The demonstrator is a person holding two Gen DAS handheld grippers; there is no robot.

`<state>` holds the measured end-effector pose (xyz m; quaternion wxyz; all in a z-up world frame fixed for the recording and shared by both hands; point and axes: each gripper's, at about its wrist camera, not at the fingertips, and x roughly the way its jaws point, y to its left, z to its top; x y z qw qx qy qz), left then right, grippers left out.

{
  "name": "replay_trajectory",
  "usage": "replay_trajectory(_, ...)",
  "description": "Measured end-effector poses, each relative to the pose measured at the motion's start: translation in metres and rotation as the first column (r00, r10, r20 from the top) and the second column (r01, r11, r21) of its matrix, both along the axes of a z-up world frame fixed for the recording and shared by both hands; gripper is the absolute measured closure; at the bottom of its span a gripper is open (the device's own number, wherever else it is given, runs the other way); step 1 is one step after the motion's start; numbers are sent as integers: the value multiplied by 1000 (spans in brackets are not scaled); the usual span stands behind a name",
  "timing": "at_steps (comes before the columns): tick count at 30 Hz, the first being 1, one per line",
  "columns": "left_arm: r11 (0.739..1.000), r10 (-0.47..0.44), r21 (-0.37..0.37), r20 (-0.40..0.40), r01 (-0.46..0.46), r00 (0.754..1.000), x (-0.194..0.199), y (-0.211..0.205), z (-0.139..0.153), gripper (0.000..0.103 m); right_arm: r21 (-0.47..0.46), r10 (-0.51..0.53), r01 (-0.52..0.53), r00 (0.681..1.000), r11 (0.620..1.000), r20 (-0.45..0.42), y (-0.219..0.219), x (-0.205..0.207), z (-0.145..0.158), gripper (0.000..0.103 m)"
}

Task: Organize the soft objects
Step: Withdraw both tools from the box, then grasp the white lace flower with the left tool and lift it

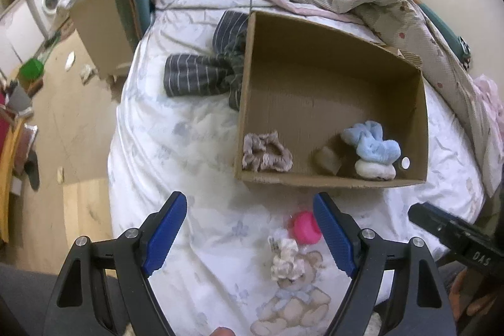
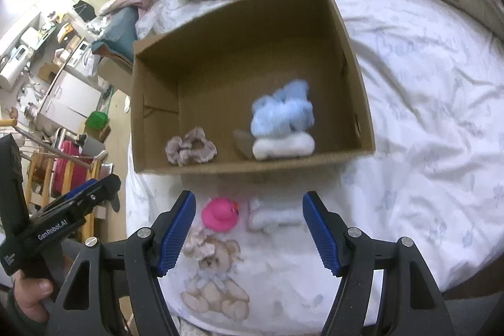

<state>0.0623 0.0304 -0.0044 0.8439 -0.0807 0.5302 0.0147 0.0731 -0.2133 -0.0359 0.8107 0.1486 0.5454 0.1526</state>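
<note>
Both tools [image 1: 250,230] [image 2: 249,229] gape over the bed [image 2: 409,122] (box [image 1: 330,181] ahead).

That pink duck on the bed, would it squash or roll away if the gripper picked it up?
The pink duck looks smooth and rounded, so it may slip or wobble between flat pads. It sits on a soft, wrinkled bedsheet, so it probably won't roll far. It looks small and likely light; whether it squashes I can't tell. The right gripper is open near it.

striped cloth [image 1: 201,77] partly behind box [image 1: 249,90], blue plush [image 2: 283,112] blurred
</note>
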Motion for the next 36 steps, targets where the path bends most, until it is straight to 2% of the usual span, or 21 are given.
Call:
replay_trajectory(5, 999, 25, -21, -38, -26, 999, -7, 5, -14, 22, 8, -30, 31, 998, 999, -62, -9, -8, -11, 29)
replay_trajectory(8, 998, 23, -62, -89, -29, 996, -7, 3, -29, 22, 8, -36, 37, 997, 999, -66, -14, -9, -11, 29)
replay_trajectory(15, 993, -63, -107, -216, 41, 974, -7, -28, -65, 23, 2, -48, 49, 994, 999, -101, -16, -4, -19, 29)
replay_trajectory(17, 993, -98, -93, -244, 78, 965, -7, -38, -72, 25, 1, -45, 45, 994, 999, -102, -15, -2, -20, 29)
replay_trajectory(21, 989, -144, -76, -274, 128, 951, -7, -54, -83, 39, -8, -35, 35, 993, 999, -109, -11, 0, -23, 29)
replay_trajectory(22, 988, -150, -67, -277, 137, 949, -8, -57, -85, 46, -10, -33, 32, 993, 999, -111, -11, 1, -24, 29)
replay_trajectory(23, 988, -155, -58, -279, 144, 948, -8, -59, -87, 60, -10, -31, 30, 993, 1000, -113, -10, 1, -25, 29)
replay_trajectory(24, 987, -159, -48, -283, 152, 946, -8, -61, -88, 68, -11, -29, 28, 993, 1000, -115, -9, 1, -25, 29)
replay_trajectory(25, 986, -166, -40, -290, 161, 943, -8, -62, -90, 84, -14, -27, 26, 993, 1000, -115, -9, 2, -25, 29)
replay_trajectory(26, 984, -178, -34, -300, 176, 937, -9, -65, -92, 93, -16, -27, 25, 993, 1000, -116, -9, 2, -25, 29)
replay_trajectory(31, 977, -214, -68, -279, 203, 936, -14, -68, -81, 95, -25, -27, 25, 993, 999, -114, -7, 3, -25, 29)
replay_trajectory(34, 974, -223, -98, -229, 206, 947, -18, -64, -57, 95, -24, -28, 26, 994, 999, -108, -7, 2, -24, 29)
replay_trajectory(36, 975, -219, -85, -189, 206, 957, -21, -58, -39, 95, -21, -29, 27, 993, 999, -113, -8, 2, -26, 29)
